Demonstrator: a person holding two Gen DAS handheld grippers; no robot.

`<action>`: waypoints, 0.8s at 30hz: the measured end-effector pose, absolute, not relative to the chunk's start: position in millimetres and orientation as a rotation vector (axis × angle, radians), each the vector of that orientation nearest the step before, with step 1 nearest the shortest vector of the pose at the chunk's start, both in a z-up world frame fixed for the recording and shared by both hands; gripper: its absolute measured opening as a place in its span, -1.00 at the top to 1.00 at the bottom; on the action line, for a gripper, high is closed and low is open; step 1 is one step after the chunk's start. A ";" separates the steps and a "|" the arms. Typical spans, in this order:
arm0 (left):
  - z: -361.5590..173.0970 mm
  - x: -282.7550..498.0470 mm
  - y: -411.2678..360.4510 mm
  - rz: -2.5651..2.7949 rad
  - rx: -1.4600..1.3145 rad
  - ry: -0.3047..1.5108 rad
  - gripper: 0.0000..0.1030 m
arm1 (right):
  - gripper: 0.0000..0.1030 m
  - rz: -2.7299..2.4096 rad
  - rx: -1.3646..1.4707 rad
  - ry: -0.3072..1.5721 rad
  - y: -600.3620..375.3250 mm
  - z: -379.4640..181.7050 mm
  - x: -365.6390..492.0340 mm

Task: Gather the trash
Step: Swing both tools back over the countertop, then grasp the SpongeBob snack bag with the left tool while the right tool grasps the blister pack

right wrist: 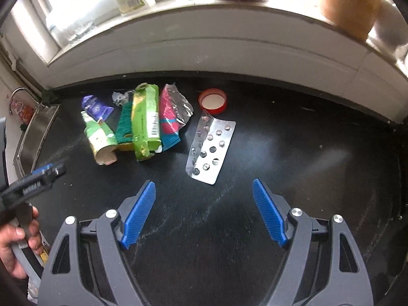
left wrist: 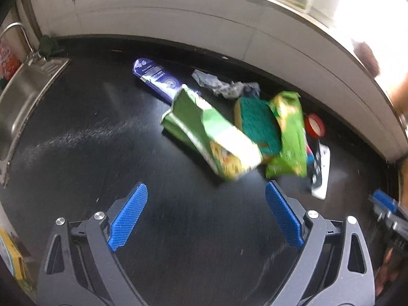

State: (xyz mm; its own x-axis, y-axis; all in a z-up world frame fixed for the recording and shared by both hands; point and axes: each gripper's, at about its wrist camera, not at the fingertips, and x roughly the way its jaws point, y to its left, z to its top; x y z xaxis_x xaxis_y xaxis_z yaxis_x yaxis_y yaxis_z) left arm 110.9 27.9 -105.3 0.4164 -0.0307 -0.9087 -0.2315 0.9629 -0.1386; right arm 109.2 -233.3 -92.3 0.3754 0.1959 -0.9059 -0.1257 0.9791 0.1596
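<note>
Trash sits in a loose pile on the black counter (right wrist: pixel 280 140), near the white back wall (right wrist: pixel 204 51) under the window sill. In the pile, left to right in the right wrist view: a purple wrapper (right wrist: pixel 95 107), a torn green carton (right wrist: pixel 100 137), a green scrub sponge (right wrist: pixel 125 125) with crumpled foil (right wrist: pixel 119 97) behind it, a green snack box (right wrist: pixel 145 122), a pink and teal packet (right wrist: pixel 169 122). These overlap or touch each other. A red lid (right wrist: pixel 213 101) lies just right of the packet, open side up. An empty pill blister sheet (right wrist: pixel 211 148) lies flat, apart from the pile, nearest the right gripper (right wrist: pixel 204 214).

Right gripper hovers over bare counter, fingers spread wide, nothing between them. Left gripper (left wrist: pixel 206 219) likewise spread and empty, with the carton (left wrist: pixel 211 135) and snack box (left wrist: pixel 290 135) just ahead of its tips. A hand (right wrist: pixel 17 244) holds the left gripper's handle at the left edge of the right wrist view.

A steel sink (left wrist: pixel 17 107) with a faucet (left wrist: pixel 17 29) is at the far left of the counter. Bottles and jars on the sill are blurred.
</note>
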 end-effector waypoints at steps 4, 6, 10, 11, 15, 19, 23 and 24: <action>-121.2 151.2 36.7 0.166 -0.329 1.160 -0.79 | -0.48 0.198 0.076 1.203 -230.3 -107.7 127.5; -131.6 166.8 40.3 0.186 -0.358 1.183 -0.79 | -0.48 0.193 0.082 1.235 -228.6 -121.2 140.5; -153.3 189.3 40.8 0.198 -0.392 1.215 -0.79 | -0.48 0.165 0.086 1.287 -227.2 -146.6 161.8; -158.4 193.0 40.2 0.192 -0.394 1.222 -0.79 | -0.48 0.156 0.085 1.299 -226.3 -153.6 168.4; -176.8 202.8 39.0 0.186 -0.397 1.249 -0.79 | -0.48 0.136 0.074 1.331 -221.5 -171.2 184.1; -182.5 202.9 44.0 0.166 -0.432 1.232 -0.79 | -0.45 0.126 0.065 1.355 -218.5 -183.3 188.4; -178.4 196.3 49.7 0.123 -0.429 1.210 -0.29 | 0.17 0.121 0.011 1.340 -214.1 -184.2 184.1; -177.6 195.0 49.4 0.119 -0.415 1.213 -0.18 | 0.17 0.135 0.030 1.342 -214.2 -184.3 182.6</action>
State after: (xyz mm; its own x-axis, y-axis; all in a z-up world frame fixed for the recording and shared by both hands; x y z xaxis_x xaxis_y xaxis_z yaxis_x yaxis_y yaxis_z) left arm 195.0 49.4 -177.6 0.3546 -0.1299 -0.9260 -0.3077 0.9190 -0.2467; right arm 182.6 -214.2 -184.3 0.2200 0.1149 -0.9687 -0.0802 0.9918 0.0994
